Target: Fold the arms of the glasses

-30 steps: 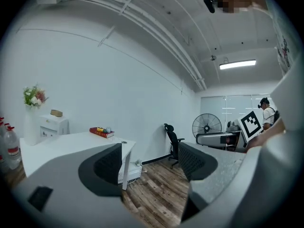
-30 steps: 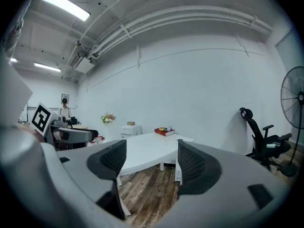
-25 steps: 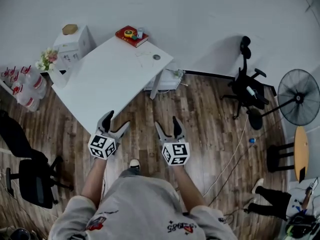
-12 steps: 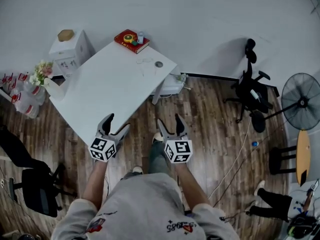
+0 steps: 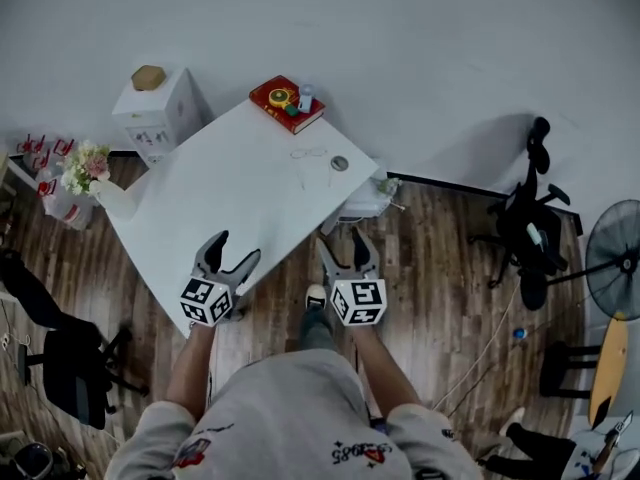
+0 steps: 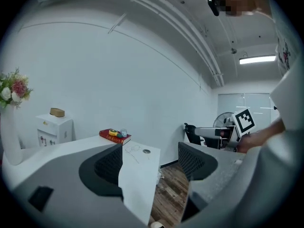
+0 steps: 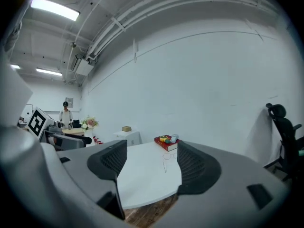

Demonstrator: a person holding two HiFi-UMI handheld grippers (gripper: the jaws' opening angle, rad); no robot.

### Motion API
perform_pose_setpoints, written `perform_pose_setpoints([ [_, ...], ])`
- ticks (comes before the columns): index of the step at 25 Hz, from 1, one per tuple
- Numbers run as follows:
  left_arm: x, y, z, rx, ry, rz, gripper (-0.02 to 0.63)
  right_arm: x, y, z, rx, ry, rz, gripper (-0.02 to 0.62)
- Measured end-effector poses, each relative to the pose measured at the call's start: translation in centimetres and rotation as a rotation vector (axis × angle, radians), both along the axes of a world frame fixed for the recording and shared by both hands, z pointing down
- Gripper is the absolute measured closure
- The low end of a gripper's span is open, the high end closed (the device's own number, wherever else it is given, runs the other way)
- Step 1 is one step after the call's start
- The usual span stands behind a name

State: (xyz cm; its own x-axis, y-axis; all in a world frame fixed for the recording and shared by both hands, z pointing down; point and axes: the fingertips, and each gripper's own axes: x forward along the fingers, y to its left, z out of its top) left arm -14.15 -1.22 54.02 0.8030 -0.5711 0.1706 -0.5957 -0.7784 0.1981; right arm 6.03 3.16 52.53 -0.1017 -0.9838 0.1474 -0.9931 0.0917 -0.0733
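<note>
head view looks steeply down on a person standing on a wood floor [image 5: 440, 268] at the near corner of a white table [image 5: 220, 198], a gripper in each hand. the left gripper [image 5: 237, 246] hangs over the table's near edge and the right gripper [image 5: 340, 241] is just off that edge, above the floor. left gripper view shows its two dark jaws spread wide with only table and floor between them. right gripper view shows the same: jaws well apart, nothing held, the tabletop seen through the gap. the glasses [image 5: 310, 154] lie on the far part of the table, well apart from both grippers. they are thin-framed, and one arm reaches out from the lenses toward the person. a small round grey disc [image 5: 340, 163] sits just beside them, and a red book [image 5: 285, 102] with small things on top lies at the far corner. left of the table stand a white cabinet [image 5: 160, 110] and flowers [image 5: 85, 164]; an office chair [image 5: 535, 223] is off to the right.
</note>
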Motion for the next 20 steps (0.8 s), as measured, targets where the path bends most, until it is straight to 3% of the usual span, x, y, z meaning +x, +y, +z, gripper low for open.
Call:
perform_pose_setpoints([
  [11, 13.3, -15.9, -1.7, -0.016, -0.025, -0.093, 0.244, 12.4, -18.3, -0.5, -0.026, -0.018, -0.143, 0.287],
  [20, 19.3, -23.7, 0.0, -0.057, -0.050, -0.072, 0.244, 17.6, -25.7, 0.6, -0.053, -0.027, -0.180, 0.289],
])
